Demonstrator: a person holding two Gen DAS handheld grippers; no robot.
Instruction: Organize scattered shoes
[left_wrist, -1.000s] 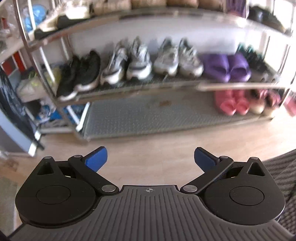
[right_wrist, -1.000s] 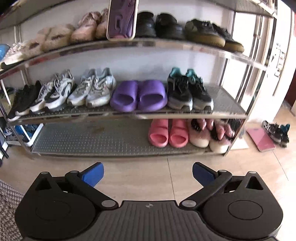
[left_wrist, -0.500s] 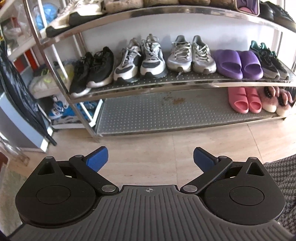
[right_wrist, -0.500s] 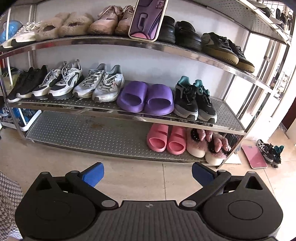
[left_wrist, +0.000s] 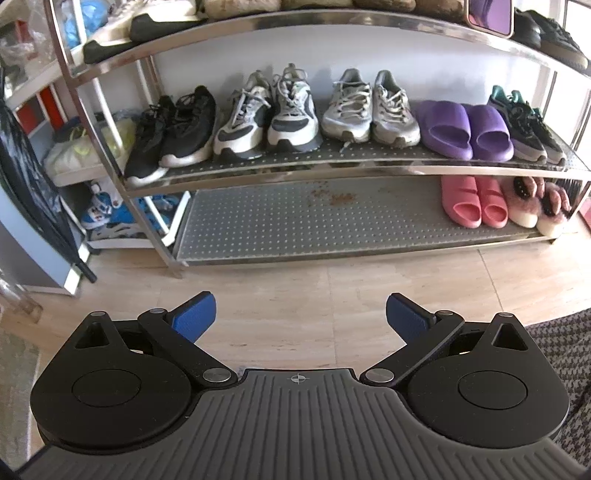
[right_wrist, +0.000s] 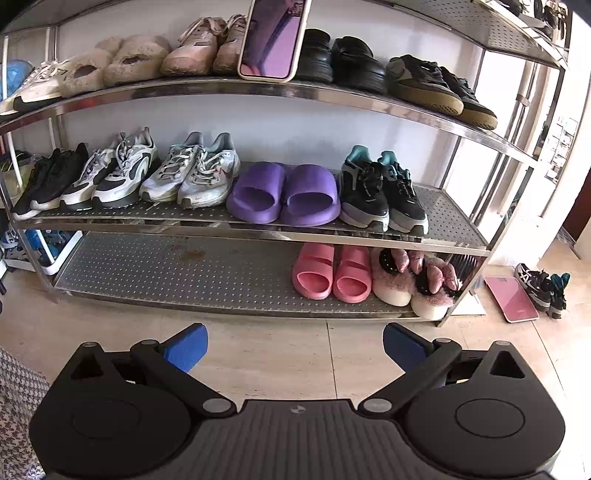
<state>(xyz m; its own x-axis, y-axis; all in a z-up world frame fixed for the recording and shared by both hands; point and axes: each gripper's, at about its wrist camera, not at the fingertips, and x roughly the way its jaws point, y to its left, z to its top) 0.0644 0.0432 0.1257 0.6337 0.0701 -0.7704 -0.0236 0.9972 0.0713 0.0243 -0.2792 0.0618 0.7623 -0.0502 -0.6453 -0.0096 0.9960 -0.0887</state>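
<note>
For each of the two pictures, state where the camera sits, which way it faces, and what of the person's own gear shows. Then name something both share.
Left wrist: on the left gripper, low over the floor, facing the shoe rack; open blue fingers show.
Right wrist: on the right gripper, facing the rack's right part; open fingers show, loose sneakers lie on the floor.
Shared: the purple slippers.

I'm in a home entryway: steel multi-tier shoe rack (right_wrist: 258, 230) w/ family sneakers, purple foam slides (right_wrist: 284, 195), fluffy pink slippers (right_wrist: 413, 280); beige tile floor (right_wrist: 280, 354).
</note>
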